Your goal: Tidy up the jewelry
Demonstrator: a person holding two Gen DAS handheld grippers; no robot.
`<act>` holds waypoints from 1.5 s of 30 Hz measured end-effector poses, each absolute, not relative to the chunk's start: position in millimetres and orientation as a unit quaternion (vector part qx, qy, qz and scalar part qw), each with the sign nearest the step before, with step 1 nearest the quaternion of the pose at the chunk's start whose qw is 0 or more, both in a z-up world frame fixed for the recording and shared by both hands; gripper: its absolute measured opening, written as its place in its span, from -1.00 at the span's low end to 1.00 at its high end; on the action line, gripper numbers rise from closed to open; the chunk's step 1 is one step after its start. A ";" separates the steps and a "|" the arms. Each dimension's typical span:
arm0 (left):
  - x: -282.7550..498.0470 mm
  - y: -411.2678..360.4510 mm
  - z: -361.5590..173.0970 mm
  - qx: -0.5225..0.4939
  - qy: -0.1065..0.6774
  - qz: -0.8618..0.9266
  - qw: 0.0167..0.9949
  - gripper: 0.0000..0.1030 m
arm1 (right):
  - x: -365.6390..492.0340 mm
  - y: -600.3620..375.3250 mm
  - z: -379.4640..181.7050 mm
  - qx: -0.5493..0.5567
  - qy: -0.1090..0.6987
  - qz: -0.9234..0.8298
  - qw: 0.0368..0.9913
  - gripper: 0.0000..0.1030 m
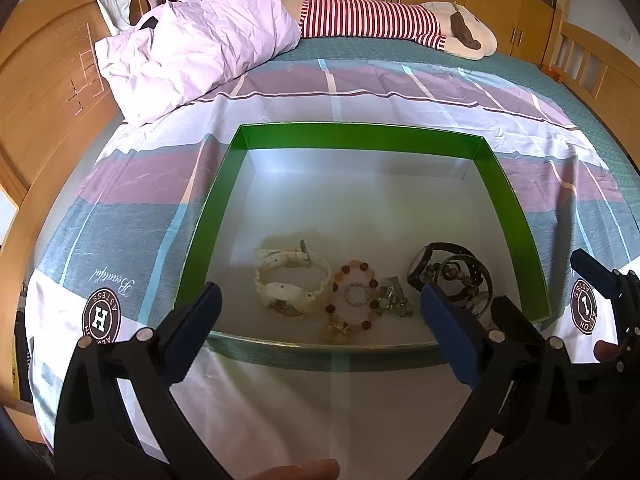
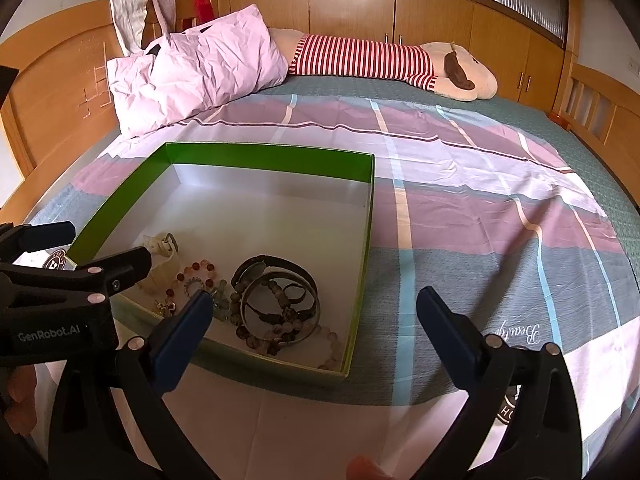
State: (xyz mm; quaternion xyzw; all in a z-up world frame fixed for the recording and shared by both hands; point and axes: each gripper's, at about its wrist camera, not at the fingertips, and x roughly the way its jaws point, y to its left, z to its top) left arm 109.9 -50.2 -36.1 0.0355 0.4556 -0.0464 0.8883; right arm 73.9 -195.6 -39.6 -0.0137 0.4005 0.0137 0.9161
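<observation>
A shallow green cardboard box [image 1: 362, 136] with a pale grey inside is lying on a bed [image 2: 500, 200] covered by a purple, grey and white checked sheet, and all the jewelry is sitting in the box's near half. A cream plastic wristwatch [image 1: 286, 280] is resting toward the left, just beside a bracelet of orange and dark red beads [image 1: 352, 300] that is ringing a small sparkling silver ring [image 1: 357, 294]. To the right, a black-strapped watch [image 2: 264, 266] is lying tangled with dull metal bangles [image 2: 280, 308] and a strand of pale pink beads [image 2: 326, 344] near the box's corner. The left tool [image 1: 318, 332] is hovering over the near rim with its blue-padded jaws spread wide, gripping nothing. The right tool [image 2: 316, 326] is hanging over the box's right near corner, its jaws likewise apart and empty. A crumpled pink pillow [image 1: 192, 40] and a red-and-white striped plush toy [image 1: 380, 20] are lying at the far side.
</observation>
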 end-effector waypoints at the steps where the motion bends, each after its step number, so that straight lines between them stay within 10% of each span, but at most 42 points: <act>1: 110.0 -50.2 -36.3 0.035 0.456 -0.047 0.888 0.96 | 74.0 -195.7 -39.9 -0.014 0.401 0.014 0.916 0.97; 45: 110.2 -50.6 -41.5 0.032 0.466 -0.047 0.883 0.96 | 73.3 -191.9 -46.7 -0.018 0.407 0.014 0.913 0.97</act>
